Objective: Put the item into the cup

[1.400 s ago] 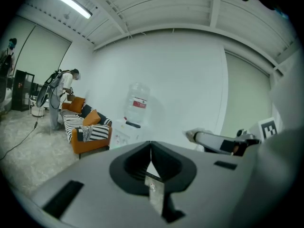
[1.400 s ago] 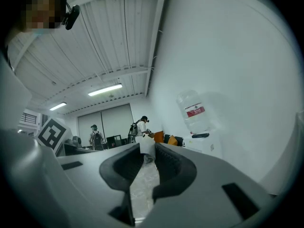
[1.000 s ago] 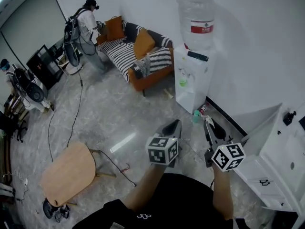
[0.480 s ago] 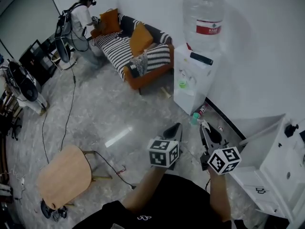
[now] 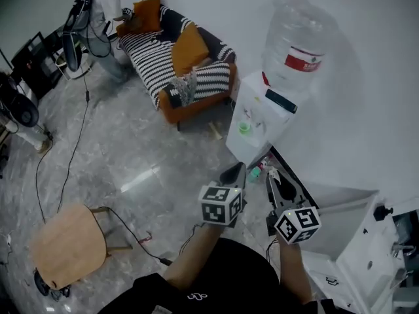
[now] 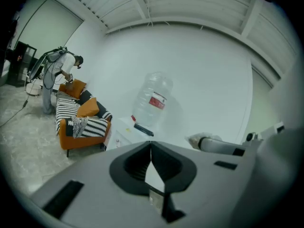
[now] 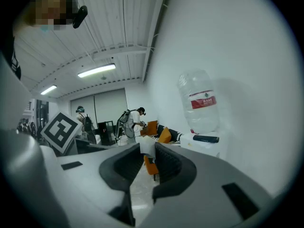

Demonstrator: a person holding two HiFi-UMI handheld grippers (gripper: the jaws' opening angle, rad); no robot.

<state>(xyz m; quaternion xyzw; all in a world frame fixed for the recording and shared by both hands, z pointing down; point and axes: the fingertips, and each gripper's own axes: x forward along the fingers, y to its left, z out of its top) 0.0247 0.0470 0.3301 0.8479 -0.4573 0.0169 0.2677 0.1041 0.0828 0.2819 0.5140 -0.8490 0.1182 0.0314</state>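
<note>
The right gripper (image 7: 148, 152) has its jaws closed onto a small white item (image 7: 147, 145), pinched at their tips with only the item's width between them. In the head view this item shows as a pale speck at the gripper's front end, just right of the frame's middle. The left gripper (image 6: 151, 145) holds nothing. Its jaw tips meet, and only a narrow diamond-shaped gap shows behind them.

In the head view the two grippers lie side by side near the lower middle of the frame, both pointing toward the top. Each carries its black-and-white marker cube, the left gripper's cube (image 5: 221, 205) a little higher in the frame than the right gripper's cube (image 5: 296, 224).

Just above the gripper tips stands a white floor-standing water dispenser (image 5: 258, 120). A large clear plastic water bottle with a red label (image 5: 298, 41) is mounted on top of it, and a flat black oblong object (image 5: 280, 101) lies on its top surface beside the bottle. A small green cup (image 5: 245, 127) sits at the dispenser's front. The white item is below the cup in the frame and clearly apart from it.

Toward the upper left is an orange sofa with black-and-white striped cushions (image 5: 157, 61), on a grey marbled floor (image 5: 131, 156). A person wearing a backpack rig (image 5: 105, 5) bends over the sofa's far end at the top left edge. A round light-wood table (image 5: 65, 244) sits at the lower left, and a white cabinet (image 5: 373, 254) fills the lower right corner.
</note>
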